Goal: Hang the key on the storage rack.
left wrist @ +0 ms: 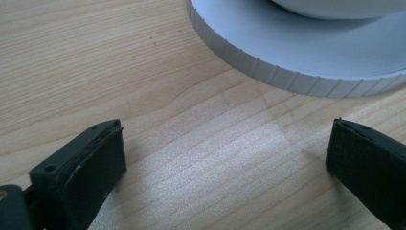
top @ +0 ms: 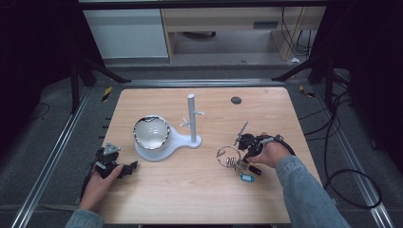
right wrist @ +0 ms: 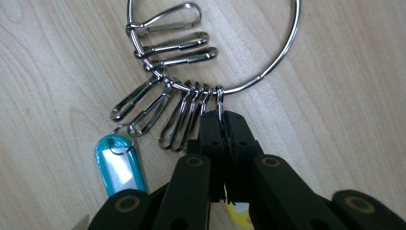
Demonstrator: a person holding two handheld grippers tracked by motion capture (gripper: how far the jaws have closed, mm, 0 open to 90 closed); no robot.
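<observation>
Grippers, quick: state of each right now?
Left gripper: open, empty, resting on the table near the white stand base.
Right gripper: shut on a clip of the key ring.

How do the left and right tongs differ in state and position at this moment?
The left tongs stand wide open with nothing between the jaws; the right tongs are shut on a clip of the key ring. The left tongs rest near the white stand's base; the right tongs are over at the key ring. Both sit low at the wooden table.
</observation>
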